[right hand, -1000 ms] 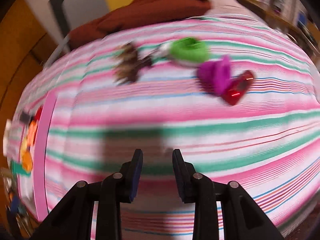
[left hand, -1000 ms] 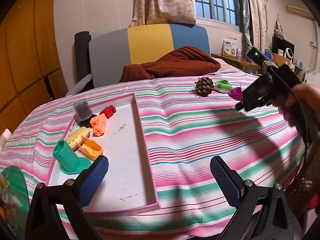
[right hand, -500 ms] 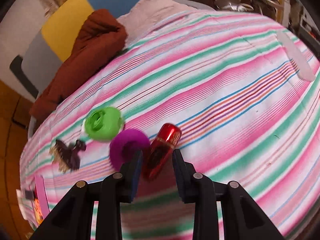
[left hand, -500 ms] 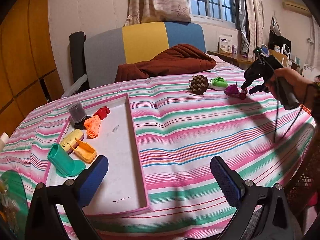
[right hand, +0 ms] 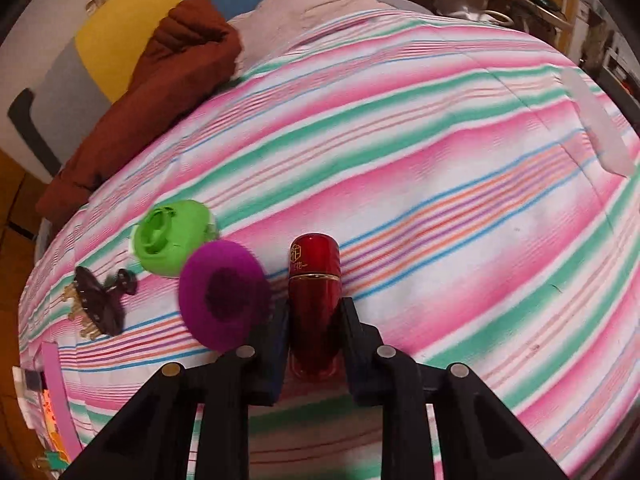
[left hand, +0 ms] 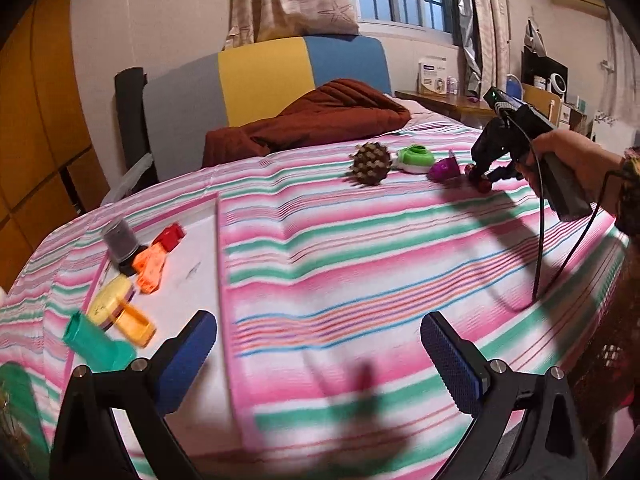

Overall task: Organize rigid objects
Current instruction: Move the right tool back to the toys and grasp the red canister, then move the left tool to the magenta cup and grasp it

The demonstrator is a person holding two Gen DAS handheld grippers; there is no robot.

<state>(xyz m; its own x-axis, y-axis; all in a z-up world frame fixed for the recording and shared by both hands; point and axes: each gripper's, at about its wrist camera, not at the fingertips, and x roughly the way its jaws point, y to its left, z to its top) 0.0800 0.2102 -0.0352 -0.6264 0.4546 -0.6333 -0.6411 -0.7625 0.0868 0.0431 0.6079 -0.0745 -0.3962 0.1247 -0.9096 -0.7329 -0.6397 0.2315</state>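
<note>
We are clamping our right gripper (right hand: 315, 320) on the red bottle (right hand: 314, 304) lying beside the purple cup (right hand: 224, 294), while our left gripper (left hand: 320, 356) is hanging open, empty, above the striped bedspread (left hand: 360, 260).

Brown blanket (left hand: 316, 120) against the tricolour headboard (left hand: 264, 72)

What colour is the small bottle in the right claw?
Glossy red bottle with gold lettering; clearest in the right wrist view.

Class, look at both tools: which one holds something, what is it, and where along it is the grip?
The right tool is shut on the red bottle, clamping its lower body, the cap end sticking out. The left tool is open and holds nothing.
</note>
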